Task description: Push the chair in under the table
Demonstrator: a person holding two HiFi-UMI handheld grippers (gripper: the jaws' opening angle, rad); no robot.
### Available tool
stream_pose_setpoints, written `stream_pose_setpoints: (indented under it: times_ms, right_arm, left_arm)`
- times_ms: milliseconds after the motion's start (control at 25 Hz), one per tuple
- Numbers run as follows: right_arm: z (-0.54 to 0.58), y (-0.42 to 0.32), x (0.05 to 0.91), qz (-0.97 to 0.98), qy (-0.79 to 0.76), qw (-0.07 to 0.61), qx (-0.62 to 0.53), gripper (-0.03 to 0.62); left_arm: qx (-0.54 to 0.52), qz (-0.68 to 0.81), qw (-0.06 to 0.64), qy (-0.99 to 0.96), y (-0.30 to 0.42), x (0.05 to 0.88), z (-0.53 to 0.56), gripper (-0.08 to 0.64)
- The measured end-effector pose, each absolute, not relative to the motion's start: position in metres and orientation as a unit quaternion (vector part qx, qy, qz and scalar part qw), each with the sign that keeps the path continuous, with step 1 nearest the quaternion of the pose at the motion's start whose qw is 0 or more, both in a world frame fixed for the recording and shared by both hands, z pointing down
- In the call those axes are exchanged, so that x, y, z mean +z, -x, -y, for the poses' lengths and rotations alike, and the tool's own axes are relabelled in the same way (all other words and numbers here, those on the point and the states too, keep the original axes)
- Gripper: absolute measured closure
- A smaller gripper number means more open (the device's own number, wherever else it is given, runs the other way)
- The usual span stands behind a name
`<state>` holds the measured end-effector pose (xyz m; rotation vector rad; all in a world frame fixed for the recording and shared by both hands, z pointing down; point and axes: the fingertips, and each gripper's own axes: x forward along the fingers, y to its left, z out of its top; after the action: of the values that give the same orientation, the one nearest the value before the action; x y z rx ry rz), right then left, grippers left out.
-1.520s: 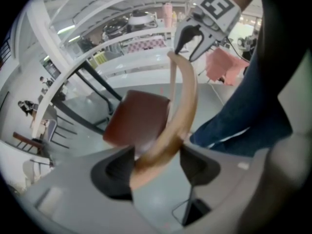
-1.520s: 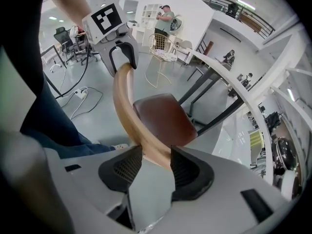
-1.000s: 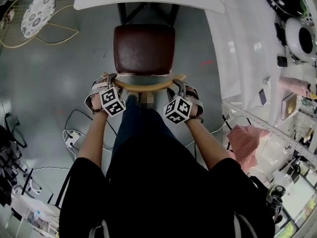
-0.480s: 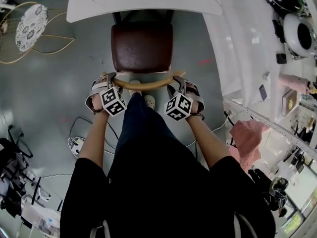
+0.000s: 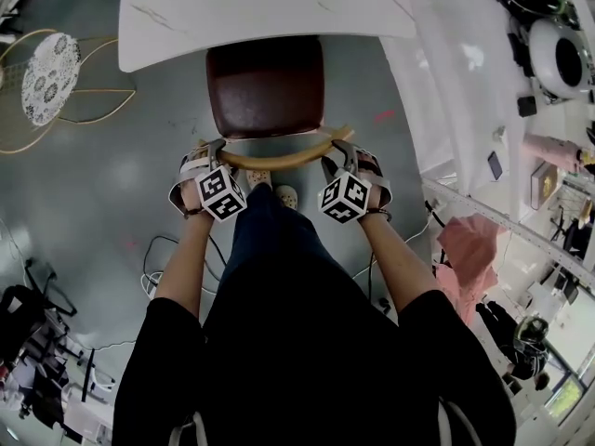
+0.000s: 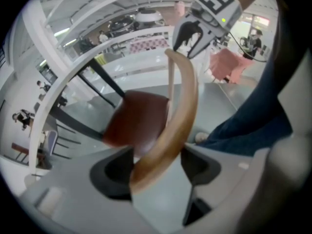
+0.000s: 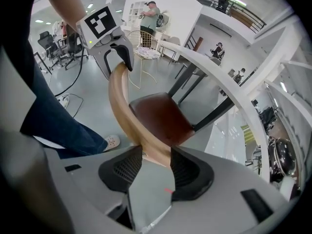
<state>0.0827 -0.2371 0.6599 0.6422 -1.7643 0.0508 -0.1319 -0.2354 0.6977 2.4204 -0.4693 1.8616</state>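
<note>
The chair has a dark red seat [image 5: 265,86] and a curved wooden backrest [image 5: 275,159]. It stands at the white table [image 5: 270,12], with the seat's far edge under the tabletop. My left gripper [image 5: 210,156] is shut on the backrest's left end and my right gripper [image 5: 338,159] on its right end. In the left gripper view the wooden rail [image 6: 178,116] runs between the jaws of the left gripper [image 6: 156,155]. In the right gripper view the backrest [image 7: 122,106] sits pinched in the right gripper [image 7: 156,152], with the seat [image 7: 161,121] beyond.
A gold wire side table [image 5: 51,77] stands at the left. Cables [image 5: 153,268] lie on the grey floor behind my left arm. A white counter [image 5: 456,91] with equipment runs along the right, and a pink cloth [image 5: 465,249] hangs there. The person's shoe [image 5: 286,195] is just behind the chair.
The chair has slid forward toward the table, and the seat's far edge now lies under the tabletop. Both grippers moved forward with the backrest; the person stepped forward.
</note>
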Motion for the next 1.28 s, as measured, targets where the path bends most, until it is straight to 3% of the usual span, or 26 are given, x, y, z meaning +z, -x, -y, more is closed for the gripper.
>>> stream_pose_setpoints:
  times_ms: [1280]
  right_arm:
    - [0.287,-0.094,0.659,0.753,-0.284,0.591,0.052,0.416]
  left_arm:
    - [0.623,0.149,0.022,-0.768,0.123,0.703,0.28,0.25]
